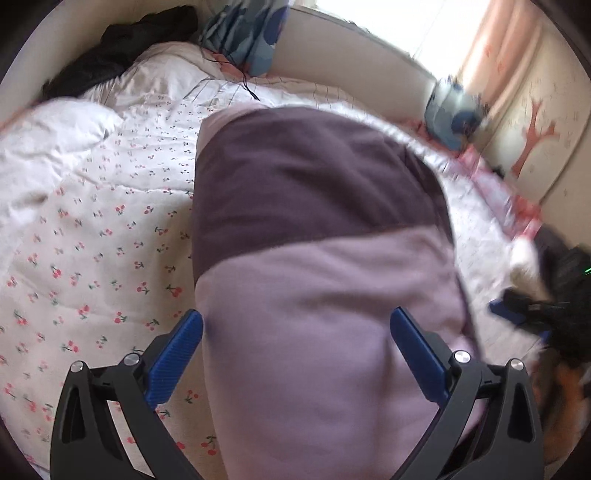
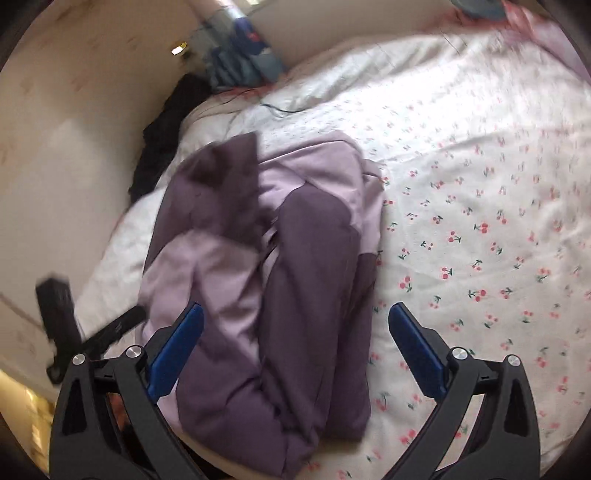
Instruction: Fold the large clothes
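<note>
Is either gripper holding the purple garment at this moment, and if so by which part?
Nothing is held. The left gripper and right gripper are both open above the purple garment, which lies on the bed.

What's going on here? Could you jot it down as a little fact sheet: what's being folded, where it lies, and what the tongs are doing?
garment: two-tone purple garment, partly folded
surface: bed with cherry-print quilt
left tongs: open, over the garment's pale part
right tongs: open, over the garment's near end
holding anything: no, neither
also on bed: black clothing, blue patterned pillow
image quality: some motion blur
</note>
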The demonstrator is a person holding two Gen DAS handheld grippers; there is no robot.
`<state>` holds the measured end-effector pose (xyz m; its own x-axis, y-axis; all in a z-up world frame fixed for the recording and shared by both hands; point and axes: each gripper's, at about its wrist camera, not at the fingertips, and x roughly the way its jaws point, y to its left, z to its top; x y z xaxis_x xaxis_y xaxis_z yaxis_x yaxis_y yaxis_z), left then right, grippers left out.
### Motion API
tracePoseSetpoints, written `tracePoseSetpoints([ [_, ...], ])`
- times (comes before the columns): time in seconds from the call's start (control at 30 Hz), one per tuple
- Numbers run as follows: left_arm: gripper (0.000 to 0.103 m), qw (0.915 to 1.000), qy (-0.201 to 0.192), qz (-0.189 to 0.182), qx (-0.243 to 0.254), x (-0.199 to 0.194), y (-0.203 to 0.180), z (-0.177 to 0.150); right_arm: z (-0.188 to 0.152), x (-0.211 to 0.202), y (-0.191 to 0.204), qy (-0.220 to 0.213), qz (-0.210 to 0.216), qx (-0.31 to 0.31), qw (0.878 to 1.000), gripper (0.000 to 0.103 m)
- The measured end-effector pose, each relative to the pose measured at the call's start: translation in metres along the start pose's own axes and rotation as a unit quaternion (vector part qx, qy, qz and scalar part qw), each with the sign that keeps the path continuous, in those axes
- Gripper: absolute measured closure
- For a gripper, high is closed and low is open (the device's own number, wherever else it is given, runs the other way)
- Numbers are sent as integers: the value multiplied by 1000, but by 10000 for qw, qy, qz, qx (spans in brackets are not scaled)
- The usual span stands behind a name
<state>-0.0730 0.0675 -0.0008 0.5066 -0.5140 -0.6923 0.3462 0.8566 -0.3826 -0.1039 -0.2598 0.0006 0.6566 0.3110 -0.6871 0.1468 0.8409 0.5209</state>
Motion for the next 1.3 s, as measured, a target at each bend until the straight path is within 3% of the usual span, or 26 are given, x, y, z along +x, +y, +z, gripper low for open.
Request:
tracePoseSetpoints([
  [0.07,6,9973,-60,-455,-565,-5,19,6,10,20,-12,133,101,261,9995,6],
  [0.13,6,9893,-56,-794,-1220,-5,44,10,16,36,-24,222,151,489,9984,6],
  [0.2,6,9761,93,-1087,-1878,4,71,12,18,52,-36,372,139,634,9972,6],
  [0.3,6,9632,436,-1383,-2265,26,89,7,15,75,-51,714,319,929,9926,6],
  [0.37,6,9530,900,-1632,-2390,50,87,1,11,88,-63,856,558,1130,9883,6],
  [0.4,6,9558,970,-1676,-2211,56,80,0,10,89,-69,856,679,1269,9859,6],
  [0.43,6,9627,919,-1515,-2046,57,75,1,12,81,-69,638,506,1221,9892,6],
  [0.5,6,9656,916,-1423,-1975,57,66,3,18,57,-53,8,149,658,9977,6],
  [0.6,6,9734,861,-1228,-1731,57,54,3,29,34,-12,-517,298,-157,9981,6],
  [0.67,5,9771,833,-1138,-1594,57,46,3,37,37,18,-461,100,-770,9959,6],
  [0.73,5,9800,816,-1064,-1471,55,40,2,40,59,36,68,-479,-1128,9924,6],
  [0.8,6,9804,849,-1062,-1426,56,40,4,37,84,28,404,-628,-1080,9913,6],
  [1.0,6,9733,923,-1428,-1544,58,58,8,22,80,6,317,-877,-766,9927,6],
  [1.03,6,9692,997,-1539,-1642,64,61,6,20,78,-2,338,-811,-617,9942,6],
  [1.1,6,9691,1014,-1593,-1585,69,62,1,14,85,-22,380,-540,-203,9976,6],
  [1.17,5,9690,999,-1583,-1612,72,61,-1,7,95,-43,534,120,508,9972,6],
  [1.23,5,9728,945,-1494,-1499,70,54,0,1,106,-63,682,848,1141,9875,6],
  [1.3,6,9768,789,-1439,-1372,62,43,1,1,109,-65,656,1177,1184,9838,6],
])
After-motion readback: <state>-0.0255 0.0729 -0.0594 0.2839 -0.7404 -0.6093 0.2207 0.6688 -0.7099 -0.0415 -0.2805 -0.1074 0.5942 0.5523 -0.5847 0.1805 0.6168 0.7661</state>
